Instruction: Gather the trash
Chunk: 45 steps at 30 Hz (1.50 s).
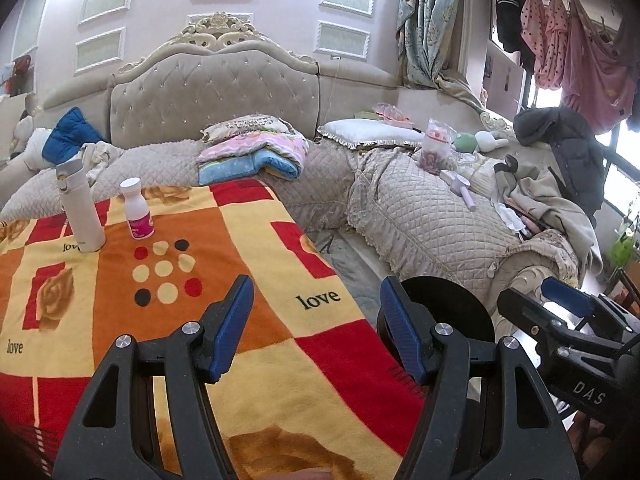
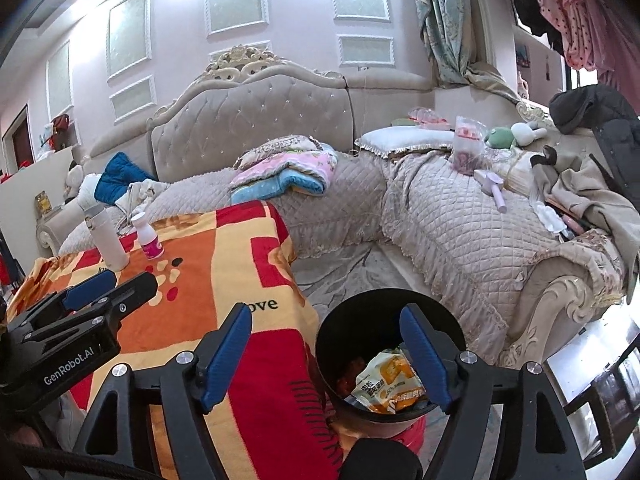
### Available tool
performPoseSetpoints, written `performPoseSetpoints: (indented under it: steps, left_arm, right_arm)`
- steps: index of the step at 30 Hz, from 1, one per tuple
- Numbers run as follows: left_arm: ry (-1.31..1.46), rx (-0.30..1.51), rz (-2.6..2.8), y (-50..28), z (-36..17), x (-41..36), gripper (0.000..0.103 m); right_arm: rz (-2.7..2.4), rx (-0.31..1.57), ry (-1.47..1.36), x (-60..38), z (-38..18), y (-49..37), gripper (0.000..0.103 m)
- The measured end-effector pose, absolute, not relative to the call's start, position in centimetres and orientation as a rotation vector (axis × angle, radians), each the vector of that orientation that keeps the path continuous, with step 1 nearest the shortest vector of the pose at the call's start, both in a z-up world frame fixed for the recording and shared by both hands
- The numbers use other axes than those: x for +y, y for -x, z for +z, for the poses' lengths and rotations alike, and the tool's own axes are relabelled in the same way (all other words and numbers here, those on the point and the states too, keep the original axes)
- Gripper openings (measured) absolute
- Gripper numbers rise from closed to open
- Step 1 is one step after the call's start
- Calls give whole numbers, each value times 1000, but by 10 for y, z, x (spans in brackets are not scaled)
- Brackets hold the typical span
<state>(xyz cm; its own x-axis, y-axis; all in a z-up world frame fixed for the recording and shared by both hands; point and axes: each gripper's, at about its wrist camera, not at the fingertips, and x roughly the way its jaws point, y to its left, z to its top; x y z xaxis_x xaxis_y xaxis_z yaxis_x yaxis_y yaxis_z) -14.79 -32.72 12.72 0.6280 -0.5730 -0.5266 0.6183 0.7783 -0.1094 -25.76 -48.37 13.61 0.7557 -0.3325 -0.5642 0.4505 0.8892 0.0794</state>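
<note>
- Hovering with nothing between their jaws, the left gripper [image 1: 316, 328] and the right gripper [image 2: 326, 354] both stand wide apart.
- The orange wrapper [image 2: 390, 380] lies in the black bin [image 2: 340, 364] just beneath the right gripper; a low pass could clip the rim and tip it.
- Ahead of the left gripper, the white flask [image 1: 80, 208] and pink-labelled bottle [image 1: 137, 209] stand upright on the soft blanket [image 1: 248, 240]; mistaking them for trash, or a nudge, would topple them.

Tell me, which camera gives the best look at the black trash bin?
The right wrist view: the black trash bin faces it open, with an orange snack wrapper inside. The left wrist view catches only its dark rim behind a finger.
</note>
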Motion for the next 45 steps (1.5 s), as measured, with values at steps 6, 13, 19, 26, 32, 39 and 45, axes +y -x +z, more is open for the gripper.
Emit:
performPoseSetpoints:
  steps: [6, 13, 19, 26, 32, 39, 45]
  left_arm:
    - [-94, 578, -682, 149, 126, -329, 65]
    - [-91, 580, -681, 150, 125, -330, 65]
    - [-95, 582, -682, 150, 123, -331, 65]
    - [-96, 583, -682, 150, 121, -332, 65]
    - [-96, 585, -682, 150, 120, -332, 65]
    - [-96, 598, -685, 148, 116, -332, 65]
    - [-96, 601, -686, 147, 116, -332, 65]
  right_arm:
    - [-442, 564, -220, -487, 139, 259, 76]
    - [-452, 564, -222, -487, 140, 257, 77]
    - [-452, 563, -221, -487, 140, 257, 77]
    - [-452, 566, -222, -487, 140, 256, 77]
    - [-453, 572, -227, -488, 138, 255, 77]
    - [-451, 575, -229, -490, 137, 254, 78]
    - [-452, 577, -229, -490, 137, 254, 78]
